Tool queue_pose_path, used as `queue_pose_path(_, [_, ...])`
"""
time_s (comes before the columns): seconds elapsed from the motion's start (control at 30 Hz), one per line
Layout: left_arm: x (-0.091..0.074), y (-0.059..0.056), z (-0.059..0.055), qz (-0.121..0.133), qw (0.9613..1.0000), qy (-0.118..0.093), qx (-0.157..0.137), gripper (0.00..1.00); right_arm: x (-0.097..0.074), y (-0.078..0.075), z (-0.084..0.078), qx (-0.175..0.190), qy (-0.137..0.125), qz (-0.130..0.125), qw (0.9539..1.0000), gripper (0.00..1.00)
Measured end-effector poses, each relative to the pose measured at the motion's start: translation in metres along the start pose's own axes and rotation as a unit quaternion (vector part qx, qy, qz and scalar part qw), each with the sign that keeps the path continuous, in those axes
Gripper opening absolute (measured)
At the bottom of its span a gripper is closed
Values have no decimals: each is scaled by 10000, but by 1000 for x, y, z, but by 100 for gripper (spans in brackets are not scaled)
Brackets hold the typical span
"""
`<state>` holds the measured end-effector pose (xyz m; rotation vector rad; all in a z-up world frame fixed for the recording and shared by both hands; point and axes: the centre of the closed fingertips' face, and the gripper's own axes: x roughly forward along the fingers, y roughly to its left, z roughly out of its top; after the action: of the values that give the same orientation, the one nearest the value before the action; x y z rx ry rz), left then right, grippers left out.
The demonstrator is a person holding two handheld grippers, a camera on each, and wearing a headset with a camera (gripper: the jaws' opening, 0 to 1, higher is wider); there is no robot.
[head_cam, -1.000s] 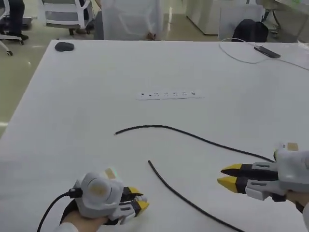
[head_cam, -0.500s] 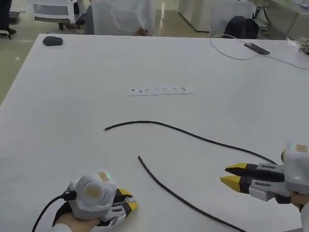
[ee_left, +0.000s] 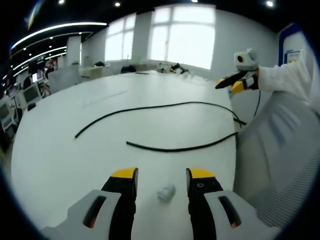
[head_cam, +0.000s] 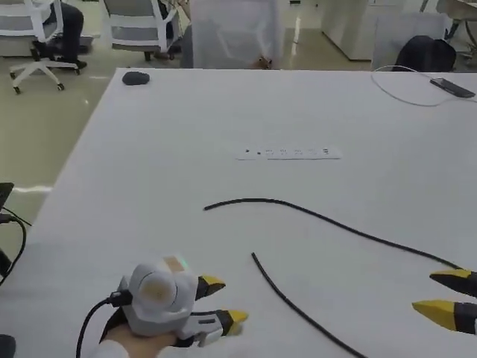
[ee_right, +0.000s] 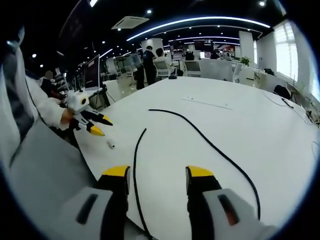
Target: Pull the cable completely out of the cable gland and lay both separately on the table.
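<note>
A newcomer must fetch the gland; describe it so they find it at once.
On the white table, go to the near edge by the left gripper. Between its yellow fingers lies the gland, a small white lump, unlike the long black cable beyond.

Grippers: two, the left gripper (head_cam: 223, 300) and the right gripper (head_cam: 434, 292). Table (head_cam: 149, 164): one. Black cable strands (head_cam: 328, 221) on it: two, each with one free end; whether they join past the table edge cannot be told. Small white cable gland (ee_left: 166, 191): one. Flat white strip (head_cam: 287, 153): one. Dark mouse (head_cam: 136, 77): one. Phone (head_cam: 451, 87): one. Office chairs (head_cam: 138, 26): two.
</note>
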<state>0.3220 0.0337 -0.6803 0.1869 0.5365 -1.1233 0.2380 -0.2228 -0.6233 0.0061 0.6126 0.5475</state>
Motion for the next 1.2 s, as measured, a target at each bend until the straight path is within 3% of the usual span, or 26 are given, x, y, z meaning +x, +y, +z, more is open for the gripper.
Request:
queue_pose_path(0.1, [-18,-1,9,55,9998,-108,-146,41,-14,-7,-2,140,-22,-43,9999,49])
queue_pose_path(0.23, [-43,-1,16,176,9995,-227,-88,41,-32,-17,-7,196,21,-81,9998,50])
queue_pose_path(0.53, [-86,2,12,606,9974,-323,-197,41,-54,-27,-13,345,-2,-185,9992,51])
queue_pose_path(0.77, [-93,4,10,730,9961,-382,-304,40,-52,-26,-11,399,-81,-184,9990,51])
queue_pose_path(0.97, [-92,2,18,717,9954,-531,-350,40,-44,-18,-14,394,-18,-87,9992,51])
queue_pose_path(1.2, [-91,1,18,652,9956,-576,-361,38,-42,-11,-15,435,-28,-66,9990,50])
